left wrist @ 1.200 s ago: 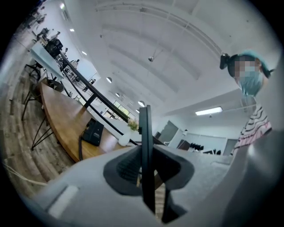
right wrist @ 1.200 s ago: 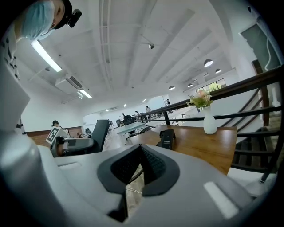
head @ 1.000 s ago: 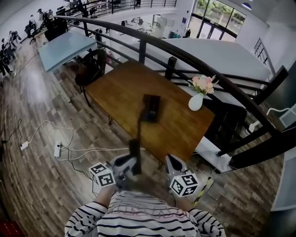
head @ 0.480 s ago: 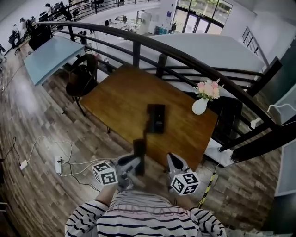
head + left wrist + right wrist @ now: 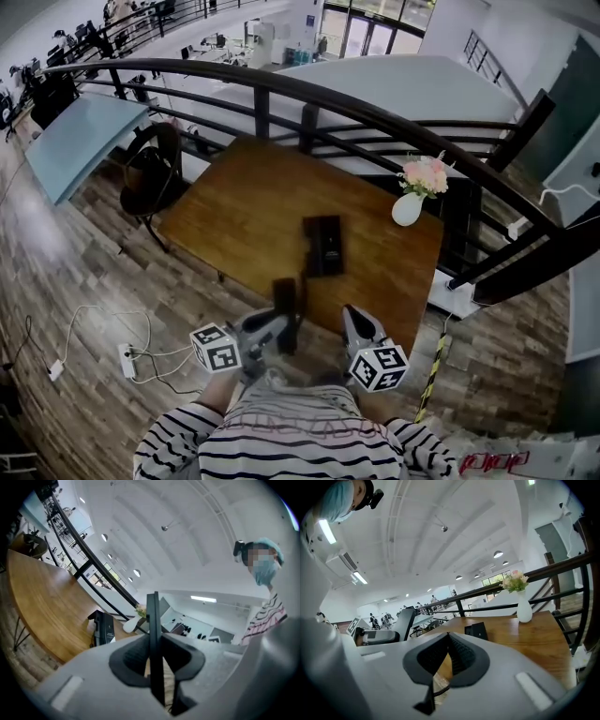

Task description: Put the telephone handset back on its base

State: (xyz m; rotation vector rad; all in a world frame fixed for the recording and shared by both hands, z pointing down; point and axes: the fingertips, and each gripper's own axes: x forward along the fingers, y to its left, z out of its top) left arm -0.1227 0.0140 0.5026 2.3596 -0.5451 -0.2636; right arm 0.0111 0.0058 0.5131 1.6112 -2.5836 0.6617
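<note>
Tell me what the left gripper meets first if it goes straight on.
The base, most likely: the left gripper, holding the handset, aims across the table toward it, though it may pass above.

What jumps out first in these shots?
The black handset clamped edge-on in the left gripper, at the near edge of the table. Past it the phone base sits mid-table, and a white vase of pink flowers stands at the far right corner.

Ahead of you the base (image 5: 324,246) sits on the table (image 5: 234,211), the vase (image 5: 408,208) at its far right corner, a chair (image 5: 150,173) left, the railing (image 5: 281,84) behind
</note>
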